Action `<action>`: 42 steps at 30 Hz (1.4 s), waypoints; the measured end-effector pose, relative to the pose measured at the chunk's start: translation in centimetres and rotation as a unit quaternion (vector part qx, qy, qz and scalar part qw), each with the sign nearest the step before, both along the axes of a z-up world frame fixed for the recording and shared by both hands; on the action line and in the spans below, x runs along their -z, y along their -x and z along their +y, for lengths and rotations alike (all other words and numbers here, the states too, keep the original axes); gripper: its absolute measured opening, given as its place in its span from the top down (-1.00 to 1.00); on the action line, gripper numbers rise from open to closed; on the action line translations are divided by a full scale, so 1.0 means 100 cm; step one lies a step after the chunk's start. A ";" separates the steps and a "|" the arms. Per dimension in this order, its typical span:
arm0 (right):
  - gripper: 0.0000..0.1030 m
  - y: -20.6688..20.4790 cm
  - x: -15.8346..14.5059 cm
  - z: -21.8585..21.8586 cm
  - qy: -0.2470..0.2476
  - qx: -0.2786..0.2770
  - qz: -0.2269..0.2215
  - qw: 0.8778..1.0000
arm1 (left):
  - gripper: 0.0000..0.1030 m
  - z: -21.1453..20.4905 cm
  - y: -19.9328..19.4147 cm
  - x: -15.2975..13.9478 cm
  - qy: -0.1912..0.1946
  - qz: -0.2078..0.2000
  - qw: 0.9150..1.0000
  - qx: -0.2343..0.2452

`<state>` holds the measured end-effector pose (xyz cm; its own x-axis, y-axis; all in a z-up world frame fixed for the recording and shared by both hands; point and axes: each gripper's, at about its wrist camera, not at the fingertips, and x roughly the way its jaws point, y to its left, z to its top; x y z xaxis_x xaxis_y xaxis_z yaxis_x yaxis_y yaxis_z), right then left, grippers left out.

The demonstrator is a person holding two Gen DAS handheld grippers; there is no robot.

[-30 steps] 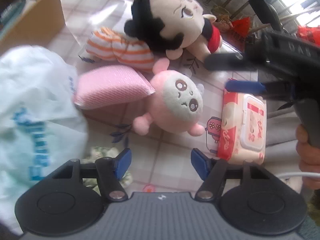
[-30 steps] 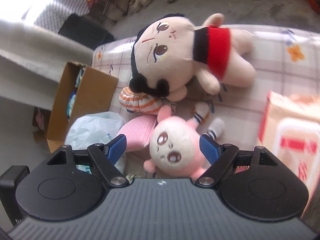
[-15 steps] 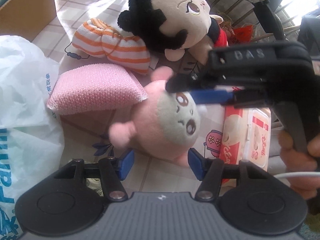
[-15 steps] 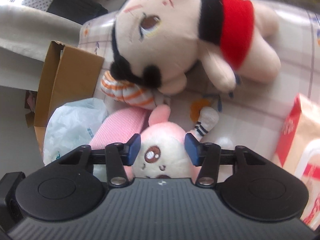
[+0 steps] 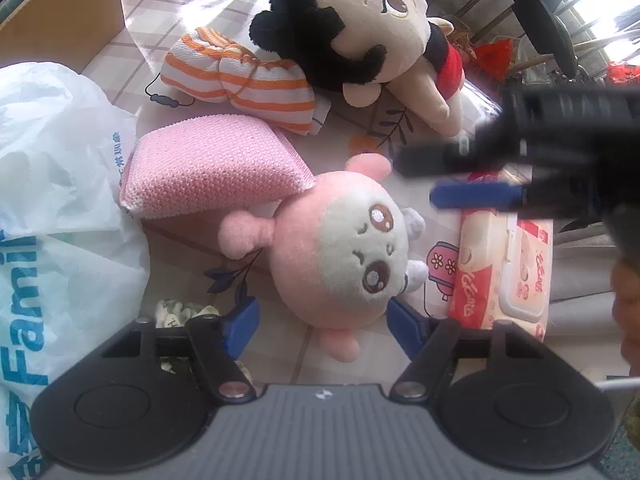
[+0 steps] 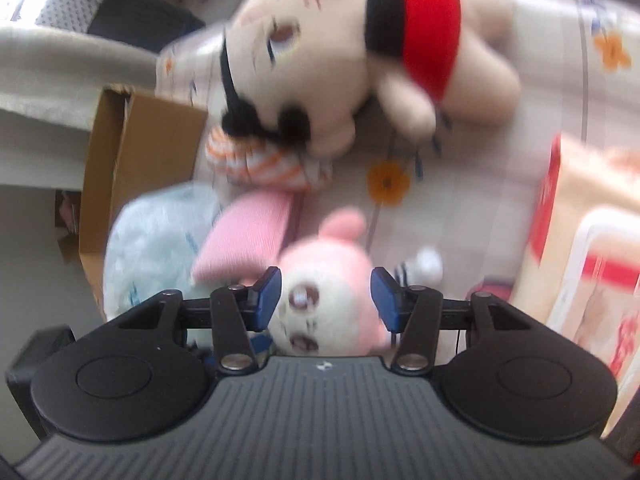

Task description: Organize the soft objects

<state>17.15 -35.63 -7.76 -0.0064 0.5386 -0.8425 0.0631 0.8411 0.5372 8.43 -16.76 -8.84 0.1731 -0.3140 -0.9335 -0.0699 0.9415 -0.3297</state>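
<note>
Pink and round-faced, the small plush [image 5: 340,256] lies on the checked table [image 5: 280,364] beside the pink knitted sponge [image 5: 212,172], with the larger black-haired doll [image 5: 372,32] and the orange-striped cloth bundle [image 5: 240,76] just beyond and a wet-wipes pack [image 5: 504,276] to one side. Left hand-held gripper [image 5: 320,324] hovers low with its blue pads spread either side of the plush. Right hand-held gripper [image 6: 326,300] is spread too, pads flanking the plush's head, though blur leaves contact uncertain.
</note>
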 end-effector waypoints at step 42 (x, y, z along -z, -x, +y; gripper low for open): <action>-0.08 0.023 0.046 0.001 -0.041 0.049 0.126 0.990 | -0.58 0.009 0.022 -0.006 0.024 0.039 0.999 -0.009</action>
<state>14.90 -35.56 -12.41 -0.1545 0.6140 -0.7740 0.2822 0.7782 0.5610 6.22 -15.83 -8.20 0.1060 -0.3560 -0.9284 -0.1146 0.9231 -0.3671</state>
